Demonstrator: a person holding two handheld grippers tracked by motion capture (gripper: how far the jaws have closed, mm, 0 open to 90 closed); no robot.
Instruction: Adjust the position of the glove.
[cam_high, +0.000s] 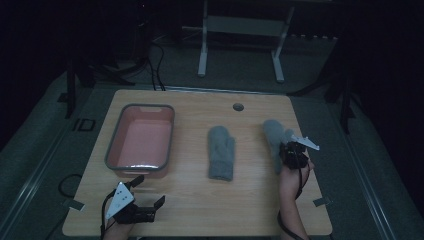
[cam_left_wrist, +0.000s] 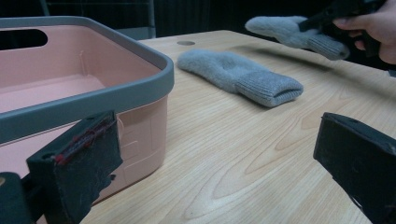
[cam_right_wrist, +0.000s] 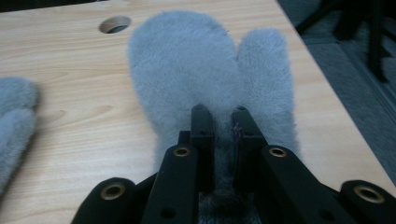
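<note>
Two grey mittens are in play. One mitten (cam_high: 221, 152) lies flat at the table's middle, cuff toward me; it also appears as mitten (cam_left_wrist: 238, 74) and at the edge as mitten (cam_right_wrist: 14, 126). The other mitten (cam_high: 274, 134) is lifted off the table at the right, with my right gripper (cam_high: 290, 150) shut on its cuff end. Along the right gripper's jaws, that mitten (cam_right_wrist: 205, 70) spreads out ahead, thumb to the right, and the right gripper (cam_right_wrist: 220, 116) pinches the fabric. My left gripper (cam_high: 149, 191) rests open near the front left edge, left gripper (cam_left_wrist: 210, 154) with nothing between its jaws.
A pink tub with a grey rim (cam_high: 114, 146) stands empty at the left of the wooden table (cam_high: 200, 210); its rim (cam_left_wrist: 116, 95) is close to my left jaw. A round cable hole (cam_high: 238, 107) sits at the back edge. The right table edge (cam_right_wrist: 322, 93) is near the held mitten.
</note>
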